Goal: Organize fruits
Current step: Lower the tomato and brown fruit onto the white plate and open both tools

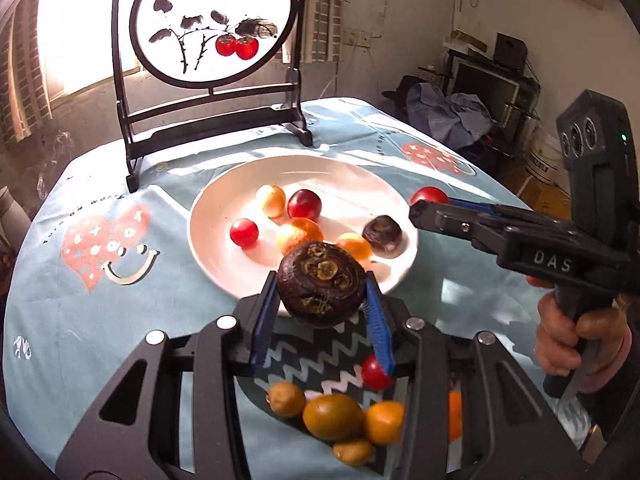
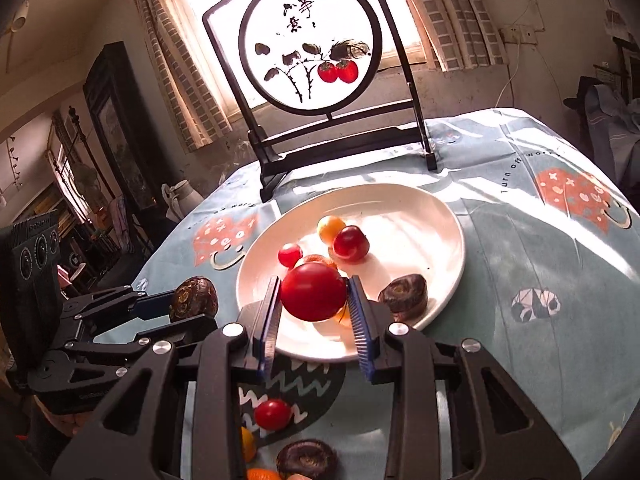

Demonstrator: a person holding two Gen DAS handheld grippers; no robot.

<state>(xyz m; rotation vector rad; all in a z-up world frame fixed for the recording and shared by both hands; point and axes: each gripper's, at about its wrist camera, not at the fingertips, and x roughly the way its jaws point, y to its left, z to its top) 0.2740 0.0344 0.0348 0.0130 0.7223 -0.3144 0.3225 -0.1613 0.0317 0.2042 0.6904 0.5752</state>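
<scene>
A white plate [image 1: 224, 200] sits mid-table and holds several small fruits: red and yellow tomatoes, kumquats and a dark water chestnut [image 1: 382, 235]. My left gripper [image 1: 322, 286] is shut on a dark water chestnut [image 1: 320, 282] just above the plate's near rim. My right gripper [image 2: 314, 300] is shut on a red tomato [image 2: 313, 297] over the plate's [image 2: 440, 216] near edge. In the left wrist view the right gripper [image 1: 430, 204] comes in from the right. In the right wrist view the left gripper [image 2: 192, 304] is at the left.
Loose fruits lie on the cloth near me: a red tomato [image 1: 374, 372], brown and orange fruits [image 1: 332, 416], another dark chestnut [image 2: 306, 460]. A black-framed round painting stand [image 1: 212, 112] stands behind the plate. The table's edge drops off at the right.
</scene>
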